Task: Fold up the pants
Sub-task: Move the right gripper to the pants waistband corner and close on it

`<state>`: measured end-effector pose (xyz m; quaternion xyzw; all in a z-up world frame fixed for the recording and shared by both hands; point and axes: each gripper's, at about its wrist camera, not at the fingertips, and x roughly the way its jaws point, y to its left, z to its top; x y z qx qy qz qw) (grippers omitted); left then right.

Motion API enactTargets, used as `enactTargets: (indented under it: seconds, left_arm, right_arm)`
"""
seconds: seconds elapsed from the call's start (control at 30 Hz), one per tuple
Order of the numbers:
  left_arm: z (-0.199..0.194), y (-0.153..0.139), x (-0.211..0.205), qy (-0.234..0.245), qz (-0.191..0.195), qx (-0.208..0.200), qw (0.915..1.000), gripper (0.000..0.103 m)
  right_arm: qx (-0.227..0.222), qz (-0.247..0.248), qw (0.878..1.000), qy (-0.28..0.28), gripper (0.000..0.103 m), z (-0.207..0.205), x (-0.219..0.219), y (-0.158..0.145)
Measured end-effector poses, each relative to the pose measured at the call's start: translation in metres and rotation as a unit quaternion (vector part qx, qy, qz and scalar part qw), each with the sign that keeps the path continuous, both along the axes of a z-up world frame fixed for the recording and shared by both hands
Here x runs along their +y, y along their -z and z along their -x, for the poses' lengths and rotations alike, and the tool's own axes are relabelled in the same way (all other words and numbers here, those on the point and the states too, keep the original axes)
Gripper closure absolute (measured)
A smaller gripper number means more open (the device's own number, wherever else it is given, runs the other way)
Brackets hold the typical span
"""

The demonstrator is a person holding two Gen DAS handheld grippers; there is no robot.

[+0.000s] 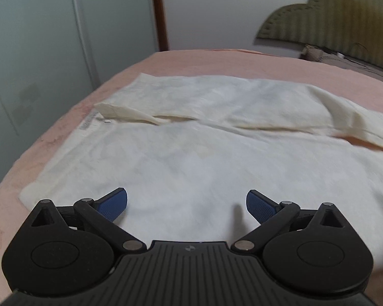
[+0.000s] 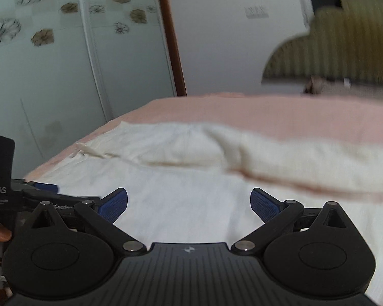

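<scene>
White pants (image 1: pixel 191 140) lie spread flat on a pink bed (image 1: pixel 191 61), waistband at the left and the two legs running off to the right. A seam gap runs between the legs. My left gripper (image 1: pixel 187 205) is open and empty, low over the near leg. My right gripper (image 2: pixel 189 205) is open and empty over the same near leg of the pants (image 2: pixel 181 178). The left gripper (image 2: pixel 46 187) shows at the left edge of the right wrist view, beside the right one.
A pale wardrobe (image 1: pixel 51 38) with flower decals stands left of the bed. An olive padded headboard (image 1: pixel 326 17) stands at the far right. The bed's left edge (image 1: pixel 33 148) lies close to the waistband. A brown door frame (image 1: pixel 160 12) stands behind.
</scene>
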<state>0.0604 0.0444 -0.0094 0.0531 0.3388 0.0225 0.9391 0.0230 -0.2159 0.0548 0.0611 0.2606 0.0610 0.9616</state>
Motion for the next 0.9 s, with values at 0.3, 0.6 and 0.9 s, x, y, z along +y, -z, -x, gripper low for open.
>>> enactTargets:
  seconds: [0.3, 0.6, 0.9]
  left_arm:
    - [-0.034, 0.018, 0.016, -0.036, -0.049, -0.031, 0.9976, 0.002]
    - [-0.037, 0.039, 0.021, -0.026, -0.050, -0.036, 0.9978, 0.000]
    - [-0.041, 0.041, 0.027, -0.024, -0.023, -0.030, 0.9990, 0.000]
  right_arm:
    - [0.015, 0.057, 0.993, -0.100, 0.000, -0.165, 0.017, -0.001]
    - [0.106, -0.008, 0.986, -0.127, 0.000, -0.329, 0.043, 0.035]
    - [0.194, -0.082, 0.971, -0.114, 0.000, -0.419, 0.051, 0.086]
